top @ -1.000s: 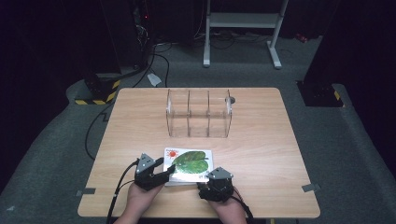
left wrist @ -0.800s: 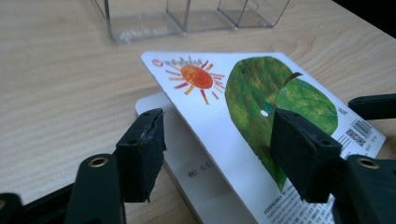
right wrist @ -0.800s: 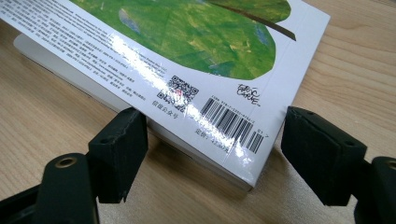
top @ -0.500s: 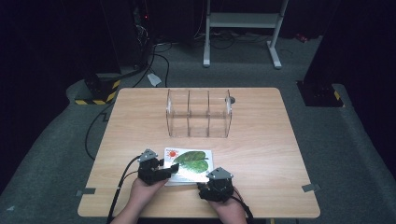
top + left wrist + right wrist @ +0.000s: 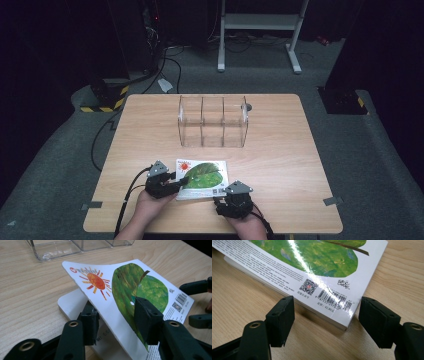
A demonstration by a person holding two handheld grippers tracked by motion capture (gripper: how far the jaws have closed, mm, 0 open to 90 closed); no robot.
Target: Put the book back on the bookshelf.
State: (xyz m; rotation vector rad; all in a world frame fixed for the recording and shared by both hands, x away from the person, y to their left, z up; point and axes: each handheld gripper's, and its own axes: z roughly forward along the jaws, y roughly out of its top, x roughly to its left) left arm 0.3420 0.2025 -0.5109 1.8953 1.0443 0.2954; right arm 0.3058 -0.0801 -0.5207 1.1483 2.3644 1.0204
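Note:
A picture book (image 5: 202,177) with a green leaf and a red sun on its cover lies flat near the table's front edge. My left gripper (image 5: 181,184) is at its left edge. There the cover (image 5: 125,290) is lifted, with one jaw under it and one above. The left gripper (image 5: 116,320) has just been closing, and a gap still shows between the pads. My right gripper (image 5: 327,317) is open and has also narrowed a little. It straddles the barcode corner of the book (image 5: 317,265) without touching it, and its jaws stand at the right (image 5: 197,303).
A clear three-compartment box (image 5: 212,120) stands at the middle back of the wooden table (image 5: 280,165), with a small dark round thing (image 5: 248,106) beside it. Beyond the table are a striped block (image 5: 107,97), cables and a white stand (image 5: 260,30).
My left gripper has edged right onto the book's left edge and its jaws have narrowed around the cover. The right hand has kept still.

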